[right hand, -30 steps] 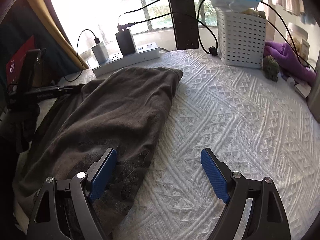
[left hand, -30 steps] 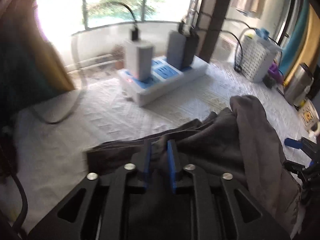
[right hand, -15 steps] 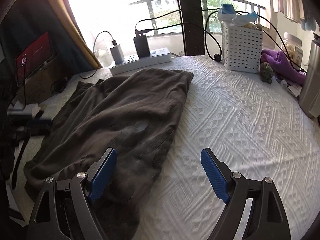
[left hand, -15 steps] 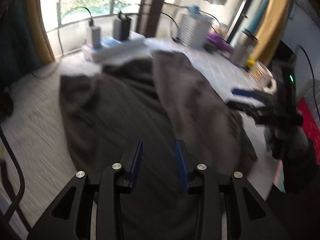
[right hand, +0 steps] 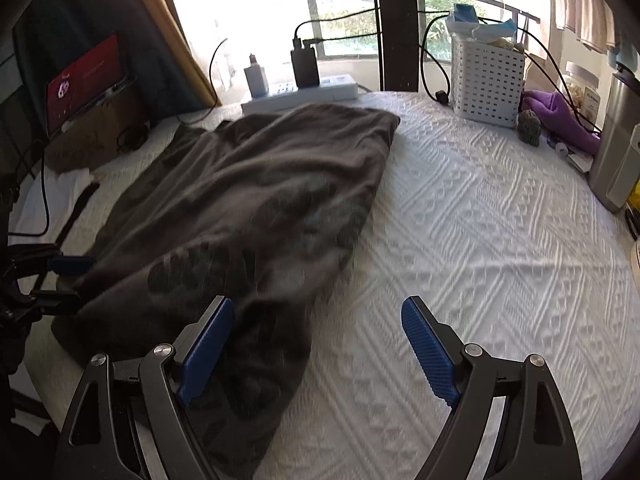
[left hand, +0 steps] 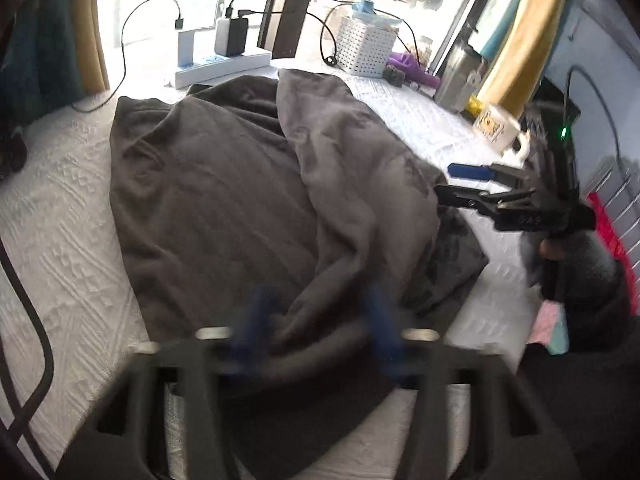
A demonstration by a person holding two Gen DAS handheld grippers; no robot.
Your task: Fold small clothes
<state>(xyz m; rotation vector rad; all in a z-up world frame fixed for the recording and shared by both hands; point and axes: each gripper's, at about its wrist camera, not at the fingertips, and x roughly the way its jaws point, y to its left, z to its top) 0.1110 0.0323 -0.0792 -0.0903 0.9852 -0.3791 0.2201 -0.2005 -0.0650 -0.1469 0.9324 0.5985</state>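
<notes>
Nearest you, your left tool point(left hand: 316, 320) is blurred and its jaws have just been closing over a bunched ridge of the dark grey garment point(left hand: 240, 184); whether the pads actually press on the cloth you cannot tell from this view. Your right tool point(right hand: 318, 344) hangs spread wide and empty over the garment's near right edge, one finger point(right hand: 208, 340) above the fabric, the other above the bare white quilted table point(right hand: 500, 240). Further out, the garment lies in the middle of the table with one side flap already turned over onto the body. So you are early: one rough fold is laid, with creases unsmoothed; the remaining folds are still to do. Beyond it sit the power strip point(left hand: 224, 68) and white basket point(right hand: 486, 80).
</notes>
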